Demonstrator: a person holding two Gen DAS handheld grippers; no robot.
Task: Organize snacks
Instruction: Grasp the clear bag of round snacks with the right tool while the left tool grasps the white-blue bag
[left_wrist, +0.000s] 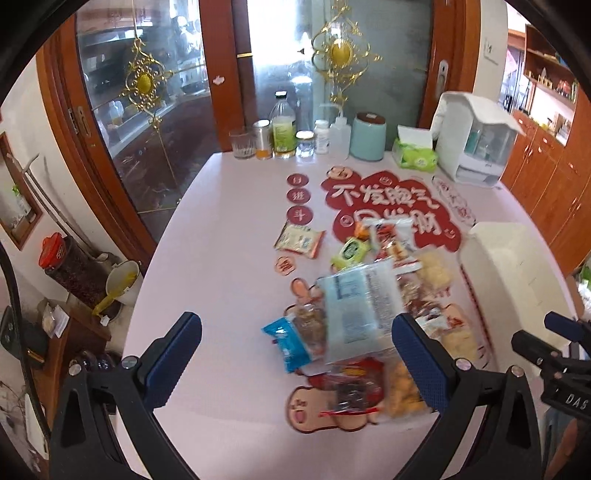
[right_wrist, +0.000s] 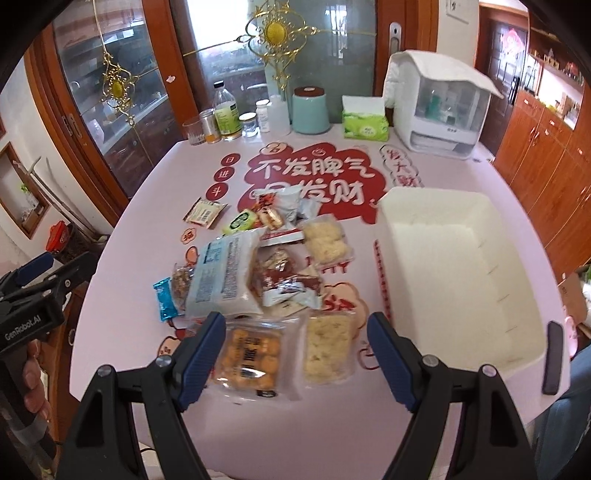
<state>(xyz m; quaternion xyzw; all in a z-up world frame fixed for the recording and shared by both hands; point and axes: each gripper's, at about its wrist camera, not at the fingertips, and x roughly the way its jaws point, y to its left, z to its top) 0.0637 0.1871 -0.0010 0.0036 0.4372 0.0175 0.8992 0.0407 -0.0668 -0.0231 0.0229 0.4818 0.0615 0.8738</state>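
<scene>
Several snack packets lie heaped on the pink table (right_wrist: 122, 266). A large pale blue and white bag (right_wrist: 225, 273) tops the pile, also seen as the pale bag (left_wrist: 358, 306). In front of it sit a clear pack of golden puffs (right_wrist: 249, 354) and a pale cracker pack (right_wrist: 327, 347). A white bin (right_wrist: 454, 269) stands empty to the right of the pile. My right gripper (right_wrist: 295, 354) hangs open above the near packs, holding nothing. My left gripper (left_wrist: 295, 354) is open over the pile's left side, with nothing between its fingers.
Along the far edge stand a glass (right_wrist: 194, 133), bottles (right_wrist: 226, 114), a teal canister (right_wrist: 310, 110), a green tissue pack (right_wrist: 365, 123) and a white dispenser box (right_wrist: 439, 110). A dark phone (right_wrist: 552, 358) lies at the near right. Wooden cabinets (right_wrist: 543, 170) line the right.
</scene>
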